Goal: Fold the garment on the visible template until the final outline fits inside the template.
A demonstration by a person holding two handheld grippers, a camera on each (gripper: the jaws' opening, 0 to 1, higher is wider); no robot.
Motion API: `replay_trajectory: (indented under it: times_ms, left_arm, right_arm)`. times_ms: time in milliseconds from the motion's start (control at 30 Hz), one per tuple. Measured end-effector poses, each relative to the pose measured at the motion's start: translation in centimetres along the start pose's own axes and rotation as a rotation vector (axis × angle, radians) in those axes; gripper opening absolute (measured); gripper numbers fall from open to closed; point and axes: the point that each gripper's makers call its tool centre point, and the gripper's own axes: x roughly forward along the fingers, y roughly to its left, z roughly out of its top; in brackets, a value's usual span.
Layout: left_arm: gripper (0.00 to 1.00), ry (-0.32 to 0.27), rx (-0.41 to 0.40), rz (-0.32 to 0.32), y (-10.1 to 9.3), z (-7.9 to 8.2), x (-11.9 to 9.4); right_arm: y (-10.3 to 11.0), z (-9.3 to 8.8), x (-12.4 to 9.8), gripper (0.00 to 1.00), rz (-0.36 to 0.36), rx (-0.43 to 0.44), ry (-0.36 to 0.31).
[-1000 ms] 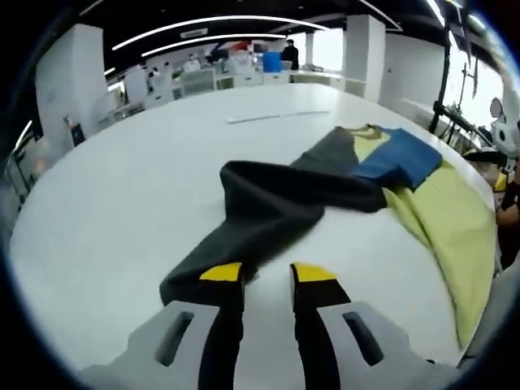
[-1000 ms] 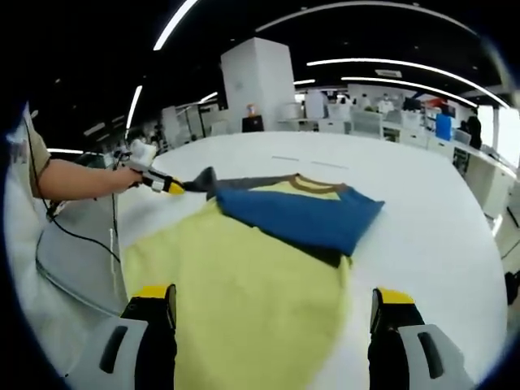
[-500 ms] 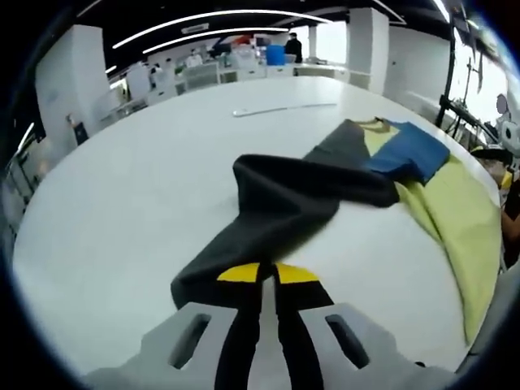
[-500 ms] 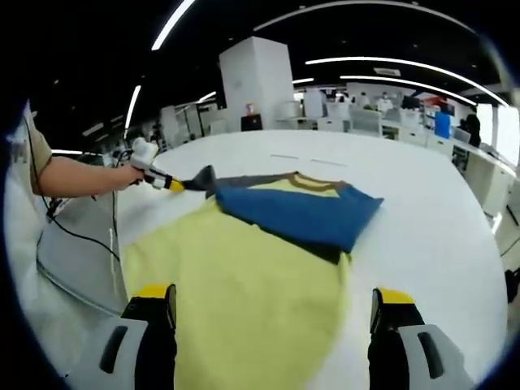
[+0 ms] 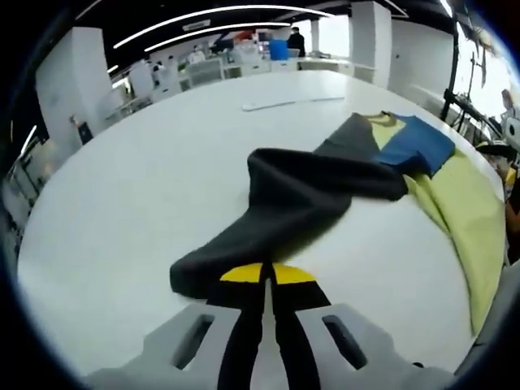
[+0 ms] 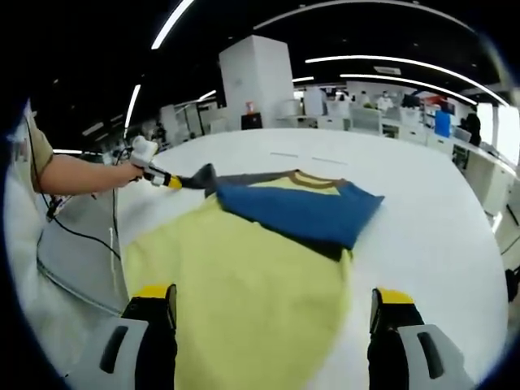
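Two views, taken in turn. Left gripper view: left gripper [image 5: 262, 275] has its yellow-tipped jaws pressed together on the cuff end of the dark sleeve [image 5: 284, 207], which runs away across the white tabletop [image 5: 130, 187] to the garment [image 5: 455, 203]; a blue sleeve [image 5: 418, 145] lies folded over the yellow body near the collar. A pale strip [image 5: 288, 101] lies on the tabletop beyond, too small to say whether it is part of a template. Right gripper view: right gripper [image 6: 272, 313] hangs over the hem of the yellow garment [image 6: 244, 284], jaws wide apart and clamped on nothing; the blue sleeve [image 6: 296, 213] crosses the chest, and the left gripper [image 6: 166, 180], held in a person's hand [image 6: 122, 173], pinches the dark sleeve [image 6: 205, 177] at the far left. Step in hand, by my reading: folding the dark sleeve in over the body. Best done by lifting the cuff just clear, carrying it across flat, laying it without bunching, while the right jaws steady the hem. No brand, label or writing can be read
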Motion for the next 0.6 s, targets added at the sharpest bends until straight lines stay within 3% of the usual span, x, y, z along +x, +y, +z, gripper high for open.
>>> replay_trajectory:
  times_ms: [600]
  left_arm:
    - [0.00,0.061,0.000,0.035,3.2,-2.2,-2.2]
  right_arm:
    - [-0.3,-0.1,-0.2,0.98,-0.002,0.003,0.001]
